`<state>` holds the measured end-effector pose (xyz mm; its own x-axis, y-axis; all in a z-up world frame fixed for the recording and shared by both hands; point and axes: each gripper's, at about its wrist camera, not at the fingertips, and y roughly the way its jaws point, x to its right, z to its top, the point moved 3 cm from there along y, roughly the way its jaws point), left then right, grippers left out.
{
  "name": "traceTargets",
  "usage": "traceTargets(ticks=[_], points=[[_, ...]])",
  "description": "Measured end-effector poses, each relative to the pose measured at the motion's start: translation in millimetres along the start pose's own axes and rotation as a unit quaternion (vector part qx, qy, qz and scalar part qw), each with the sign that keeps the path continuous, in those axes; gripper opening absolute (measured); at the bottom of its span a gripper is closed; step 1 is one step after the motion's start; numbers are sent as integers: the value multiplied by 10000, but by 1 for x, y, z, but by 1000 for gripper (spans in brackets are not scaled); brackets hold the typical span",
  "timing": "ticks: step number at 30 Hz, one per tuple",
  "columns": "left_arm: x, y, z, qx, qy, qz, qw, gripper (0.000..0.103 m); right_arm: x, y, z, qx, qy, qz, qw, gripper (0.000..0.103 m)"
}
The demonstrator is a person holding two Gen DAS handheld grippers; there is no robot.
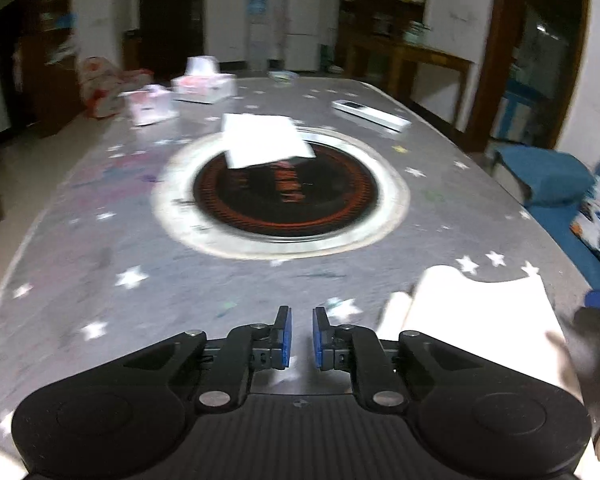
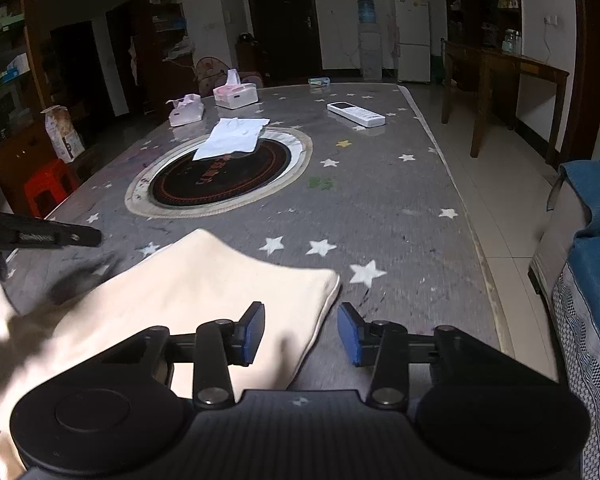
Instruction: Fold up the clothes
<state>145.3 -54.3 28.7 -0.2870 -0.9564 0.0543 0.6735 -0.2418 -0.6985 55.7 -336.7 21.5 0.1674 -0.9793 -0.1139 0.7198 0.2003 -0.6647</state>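
A cream garment (image 2: 188, 300) lies folded on the near part of the grey star-patterned table (image 2: 380, 200); in the left wrist view it shows at the lower right as the cream garment (image 1: 488, 320). My right gripper (image 2: 301, 332) is open, its left finger above the garment's right edge, its right finger over bare table. My left gripper (image 1: 302, 338) hovers over the table left of the garment, jaws slightly apart and empty. A white folded cloth (image 2: 232, 138) rests further back on the round black hob (image 2: 220, 176); the white cloth (image 1: 266, 144) looks blurred in the left wrist view.
Two tissue boxes (image 2: 236, 94) (image 2: 186, 112) and a white remote (image 2: 356, 114) lie at the far end. A blue sofa (image 2: 592, 264) stands right of the table, a red stool (image 2: 46, 190) left. The left gripper's black tip (image 2: 40, 236) juts in from the left.
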Motion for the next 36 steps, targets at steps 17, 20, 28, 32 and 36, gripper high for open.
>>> traceTargets(ticks=[17, 20, 28, 32, 36], points=[[34, 33, -6, -138, 490, -770, 9957, 16, 4, 27, 7, -162, -44, 68, 9998, 41], [34, 32, -7, -119, 481, -877, 9949, 16, 5, 28, 8, -163, -45, 66, 9998, 41], [39, 36, -9, -137, 632, -984, 9930, 26, 4, 34, 7, -231, -80, 99, 9997, 41], [42, 35, -12, -27, 723, -1071, 9916, 8, 3, 37, 8, -234, -107, 96, 9996, 41], [32, 21, -4, 423, 705, -726, 9940, 7, 1, 40, 10, -238, -134, 93, 9996, 40]])
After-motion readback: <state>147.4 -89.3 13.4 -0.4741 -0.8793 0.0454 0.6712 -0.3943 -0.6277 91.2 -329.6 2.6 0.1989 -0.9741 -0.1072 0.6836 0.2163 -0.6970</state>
